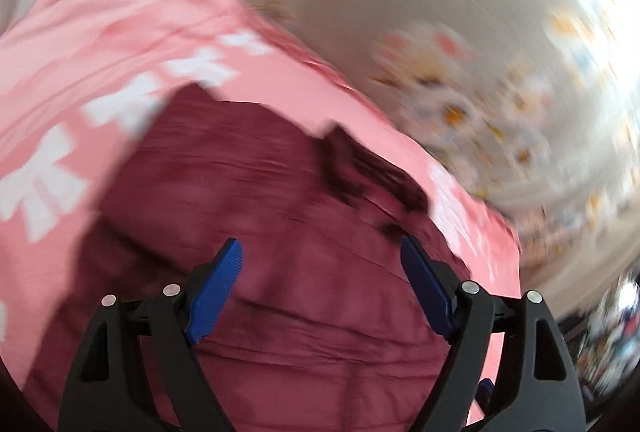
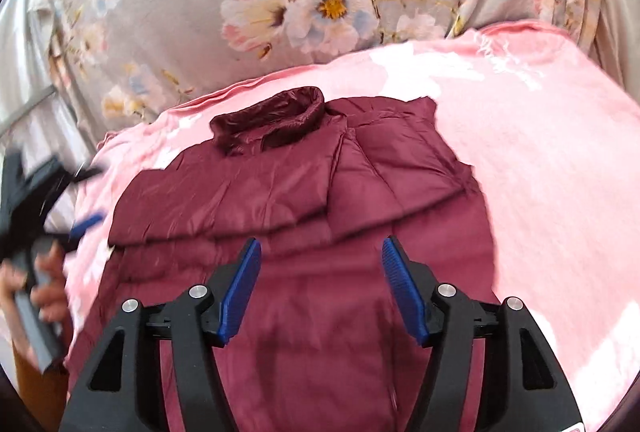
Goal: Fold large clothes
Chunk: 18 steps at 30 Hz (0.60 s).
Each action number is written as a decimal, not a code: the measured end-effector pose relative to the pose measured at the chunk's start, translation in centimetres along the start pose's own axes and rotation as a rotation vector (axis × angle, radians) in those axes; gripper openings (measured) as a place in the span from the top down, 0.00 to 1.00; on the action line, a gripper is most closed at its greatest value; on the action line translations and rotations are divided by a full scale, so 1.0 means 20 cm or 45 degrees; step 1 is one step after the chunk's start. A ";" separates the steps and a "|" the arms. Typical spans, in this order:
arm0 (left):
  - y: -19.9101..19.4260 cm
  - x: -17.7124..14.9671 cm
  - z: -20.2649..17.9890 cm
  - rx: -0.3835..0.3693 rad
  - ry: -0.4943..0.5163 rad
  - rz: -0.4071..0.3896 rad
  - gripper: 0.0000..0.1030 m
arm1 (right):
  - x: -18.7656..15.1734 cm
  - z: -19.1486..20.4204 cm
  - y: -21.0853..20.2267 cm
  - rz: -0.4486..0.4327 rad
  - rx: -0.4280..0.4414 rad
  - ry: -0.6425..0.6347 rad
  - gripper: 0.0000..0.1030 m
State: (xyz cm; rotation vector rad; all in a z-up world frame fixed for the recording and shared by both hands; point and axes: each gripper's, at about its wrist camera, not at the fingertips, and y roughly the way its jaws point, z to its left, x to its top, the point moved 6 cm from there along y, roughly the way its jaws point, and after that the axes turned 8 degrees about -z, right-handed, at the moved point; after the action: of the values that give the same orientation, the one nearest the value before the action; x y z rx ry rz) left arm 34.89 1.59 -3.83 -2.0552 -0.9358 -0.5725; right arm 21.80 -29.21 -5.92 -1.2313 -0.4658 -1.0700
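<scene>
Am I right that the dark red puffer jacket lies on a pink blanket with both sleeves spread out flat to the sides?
Not quite: the right wrist view shows both sleeves folded in across the dark red puffer jacket. It does lie on the pink blanket.

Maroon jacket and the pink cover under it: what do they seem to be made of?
Maroon jacket: looks like thin synthetic shell fabric, perhaps nylon, quilted and padded; it has a slight sheen, fine crinkles and stitched panels, with a puffy collar. Pink cover: looks like soft matte woven cloth, maybe cotton, with a white print and no shine. Neither fibre can be confirmed by sight.
</scene>
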 end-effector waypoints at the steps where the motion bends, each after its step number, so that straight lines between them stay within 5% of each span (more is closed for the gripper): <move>1: -0.01 0.03 0.11 0.026 -0.059 -0.002 0.24 | 0.02 -0.01 0.07 0.018 -0.001 0.028 0.40; 7: -0.02 0.04 0.49 0.031 -0.315 0.047 0.25 | 0.02 -0.04 0.37 0.113 -0.034 0.128 0.44; 9: 0.00 0.03 0.52 0.011 -0.351 0.067 0.25 | 0.01 -0.01 0.43 0.146 -0.018 0.125 0.67; 10: 0.01 0.02 0.53 -0.009 -0.377 0.078 0.26 | 0.02 0.01 0.45 0.167 -0.002 0.125 0.89; 11: 0.02 0.01 0.52 -0.029 -0.392 0.088 0.26 | 0.04 0.05 0.47 0.182 0.020 0.123 0.96; 18: 0.15 0.05 0.54 -0.005 -0.440 0.063 0.26 | 0.41 0.33 0.26 -0.011 0.176 0.028 0.97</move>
State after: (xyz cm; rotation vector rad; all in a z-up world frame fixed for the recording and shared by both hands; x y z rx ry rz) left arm 38.52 9.43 -10.92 -2.2156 -1.0753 -0.1940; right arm 31.61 -26.71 -0.04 -1.0955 -0.5203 -1.0404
